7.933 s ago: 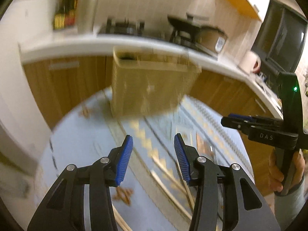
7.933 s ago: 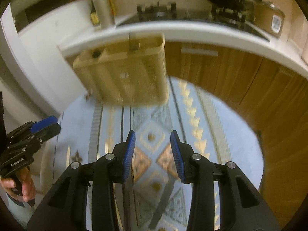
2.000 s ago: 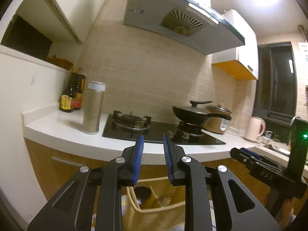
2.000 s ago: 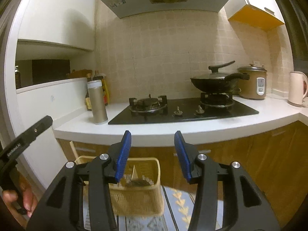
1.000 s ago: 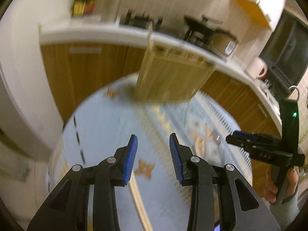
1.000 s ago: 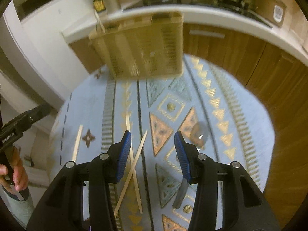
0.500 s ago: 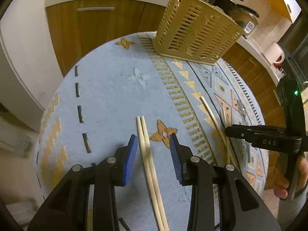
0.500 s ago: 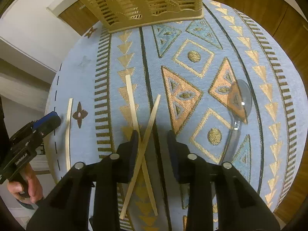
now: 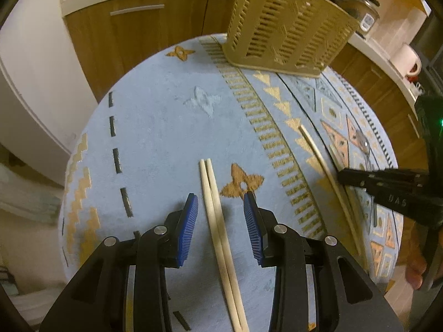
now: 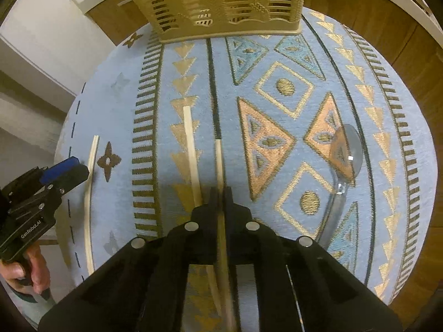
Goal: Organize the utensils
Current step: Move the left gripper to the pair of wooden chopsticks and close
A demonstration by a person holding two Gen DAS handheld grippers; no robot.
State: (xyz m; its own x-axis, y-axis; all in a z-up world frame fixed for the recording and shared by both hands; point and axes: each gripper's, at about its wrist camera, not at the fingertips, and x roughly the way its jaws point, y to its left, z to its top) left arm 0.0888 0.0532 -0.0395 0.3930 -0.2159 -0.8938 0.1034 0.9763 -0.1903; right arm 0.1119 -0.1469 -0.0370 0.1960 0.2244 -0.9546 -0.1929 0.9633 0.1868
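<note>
A: What is the right gripper (image 10: pixel 220 193) doing?
B: Clamped tight on one chopstick (image 10: pixel 219 160) at mid-table (image 10: pixel 393 182).
A: And the left gripper (image 9: pixel 220 215)?
B: Partly open, straddling a chopstick pair (image 9: pixel 211 191) near the table's left edge, pads clear.

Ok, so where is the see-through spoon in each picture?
Left wrist view: the spoon looks small at the far right, lying on the orange triangles of the patterned cloth.
Right wrist view: the spoon is right of the middle, with its bowl toward the top.
Shared landmark: the beige slotted basket stands at the top of both pictures.
</note>
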